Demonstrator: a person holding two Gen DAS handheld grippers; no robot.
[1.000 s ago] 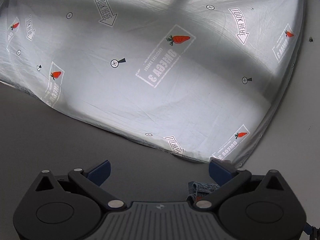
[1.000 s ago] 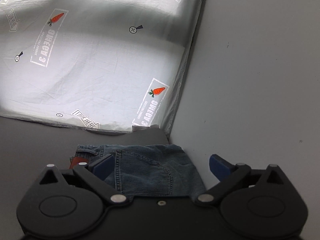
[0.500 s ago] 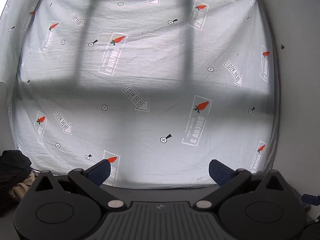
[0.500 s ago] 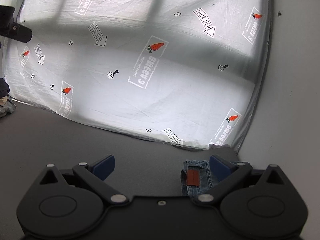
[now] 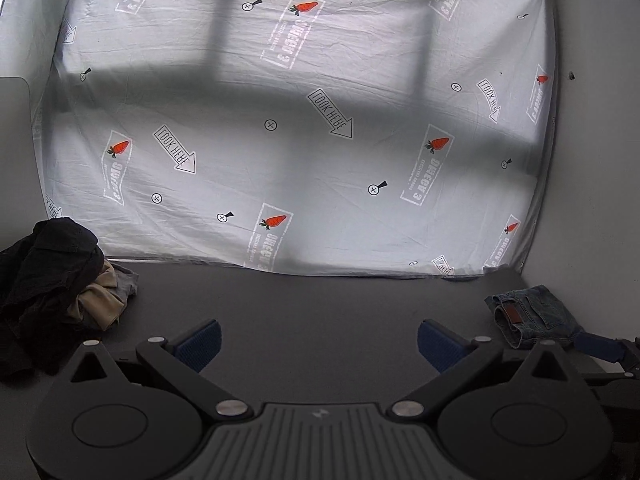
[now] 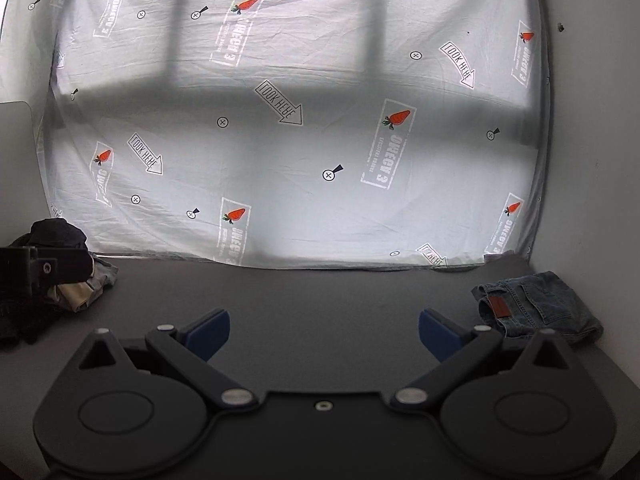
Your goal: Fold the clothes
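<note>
A folded pair of blue jeans (image 5: 534, 314) lies at the right end of the dark grey table (image 5: 320, 304), against the white wall; it also shows in the right wrist view (image 6: 536, 304). A heap of unfolded clothes (image 5: 56, 288), black on top with tan and grey pieces, sits at the table's left end and shows in the right wrist view (image 6: 76, 280) too. My left gripper (image 5: 318, 342) is open and empty over the table's middle. My right gripper (image 6: 324, 334) is open and empty, also above the bare middle.
A white sheet (image 5: 300, 128) printed with carrots and arrows hangs behind the table. White walls close both sides. The other gripper's blue tip (image 5: 600, 346) shows at right in the left wrist view, and its black body (image 6: 36, 268) at left in the right wrist view.
Both grippers have pulled back and levelled out from the jeans at the right corner. The whole table, the heap at left and the folded jeans at right have come into view.
</note>
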